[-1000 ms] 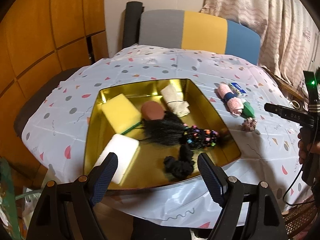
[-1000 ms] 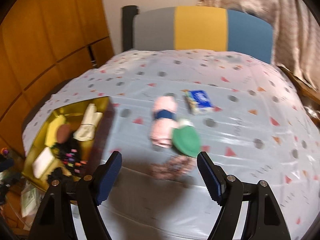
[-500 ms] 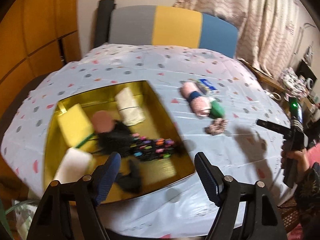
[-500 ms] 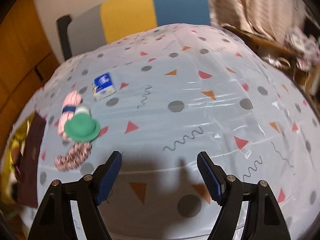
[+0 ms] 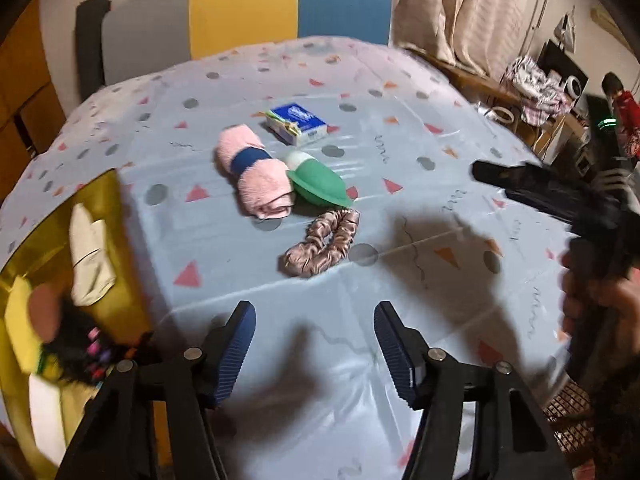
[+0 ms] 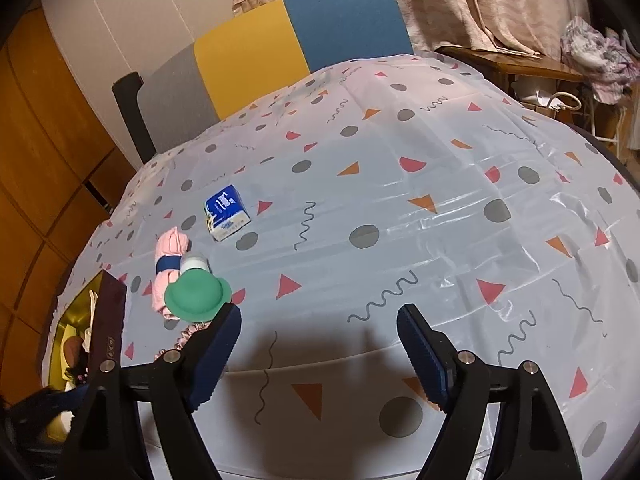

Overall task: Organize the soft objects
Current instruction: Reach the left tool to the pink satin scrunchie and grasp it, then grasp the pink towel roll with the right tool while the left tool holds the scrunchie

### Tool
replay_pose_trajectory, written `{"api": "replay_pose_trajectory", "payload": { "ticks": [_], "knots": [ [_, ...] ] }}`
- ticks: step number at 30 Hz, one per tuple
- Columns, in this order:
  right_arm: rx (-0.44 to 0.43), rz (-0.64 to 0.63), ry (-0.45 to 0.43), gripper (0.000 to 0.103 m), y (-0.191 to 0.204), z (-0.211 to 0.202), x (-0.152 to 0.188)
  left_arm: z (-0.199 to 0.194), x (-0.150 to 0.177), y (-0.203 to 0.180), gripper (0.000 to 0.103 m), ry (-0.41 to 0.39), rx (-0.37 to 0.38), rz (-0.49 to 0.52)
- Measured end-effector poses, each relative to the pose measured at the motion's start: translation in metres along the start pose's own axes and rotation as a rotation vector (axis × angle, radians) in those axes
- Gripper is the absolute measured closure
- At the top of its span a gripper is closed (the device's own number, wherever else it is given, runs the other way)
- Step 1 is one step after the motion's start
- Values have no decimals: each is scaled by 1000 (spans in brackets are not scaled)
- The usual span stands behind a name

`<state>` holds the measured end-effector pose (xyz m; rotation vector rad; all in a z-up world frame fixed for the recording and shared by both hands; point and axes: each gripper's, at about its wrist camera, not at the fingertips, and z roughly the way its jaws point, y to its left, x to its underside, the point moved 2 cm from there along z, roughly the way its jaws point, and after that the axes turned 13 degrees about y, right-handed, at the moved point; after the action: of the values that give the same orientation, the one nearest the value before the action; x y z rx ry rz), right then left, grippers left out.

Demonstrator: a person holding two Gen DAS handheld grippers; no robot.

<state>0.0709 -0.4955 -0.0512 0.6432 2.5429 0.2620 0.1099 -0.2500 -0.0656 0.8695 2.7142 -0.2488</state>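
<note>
A pink rolled towel with a blue band (image 5: pixel 256 176) (image 6: pixel 170 264), a green soft cap (image 5: pixel 318 184) (image 6: pixel 198 294), a pink scrunchie (image 5: pixel 322 242) (image 6: pixel 188 336) and a blue tissue pack (image 5: pixel 298 122) (image 6: pixel 226 212) lie on the patterned tablecloth. A gold tray (image 5: pixel 110 216) (image 6: pixel 70 316) at the left holds sponges, a cloth and dark hair items. My left gripper (image 5: pixel 314 344) is open and empty, just short of the scrunchie. My right gripper (image 6: pixel 318 350) is open and empty over bare cloth, right of the items; it also shows in the left wrist view (image 5: pixel 560 200).
A grey, yellow and blue chair back (image 5: pixel 240 12) (image 6: pixel 280 44) stands behind the table. Curtains and a cluttered side table (image 6: pixel 520 64) are at the right. Orange wooden panels (image 6: pixel 40 152) are at the left.
My left gripper has swung right from over the gold tray to face the scrunchie and towel. My right gripper has turned right, away from the items, toward bare tablecloth.
</note>
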Motion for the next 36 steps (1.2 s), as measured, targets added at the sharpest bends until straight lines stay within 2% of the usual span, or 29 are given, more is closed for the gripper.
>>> {"api": "replay_pose_trajectory", "payload": {
  "ticks": [3, 5, 8, 15, 17, 18, 19, 20, 21, 28, 31, 36],
  "knots": [
    [-7, 17, 7, 20, -2, 0, -1, 19, -17, -4, 44, 23, 4, -15],
    [-15, 25, 13, 20, -4, 0, -2, 29, -29, -10, 44, 18, -12, 15],
    [-39, 49, 22, 20, -7, 2, -3, 45, -42, -17, 42, 44, 5, 41],
    [-66, 51, 31, 20, -6, 2, -4, 76, -61, -19, 42, 82, -59, 64],
    [-66, 47, 29, 20, -5, 2, -4, 85, -62, -17, 47, 88, -80, 57],
    [-64, 46, 29, 20, -4, 2, -4, 83, -61, -18, 62, 62, -97, 65],
    [-61, 45, 30, 20, -4, 2, -4, 83, -60, -18, 71, 53, -107, 70],
    [-56, 41, 30, 20, -4, 3, -4, 81, -58, -19, 82, 44, -104, 74],
    [-53, 37, 29, 20, -4, 3, -4, 79, -54, -20, 84, 44, -100, 72],
    [-38, 30, 39, 20, -4, 5, -2, 60, 0, -24, 86, 10, -64, 56],
    [-26, 17, 45, 20, -2, 7, -1, 56, 27, -34, 85, -35, -95, 84],
    [-7, -12, 65, 20, 3, 14, 3, 54, 46, -33, 85, -96, -92, 63]
  ]
}}
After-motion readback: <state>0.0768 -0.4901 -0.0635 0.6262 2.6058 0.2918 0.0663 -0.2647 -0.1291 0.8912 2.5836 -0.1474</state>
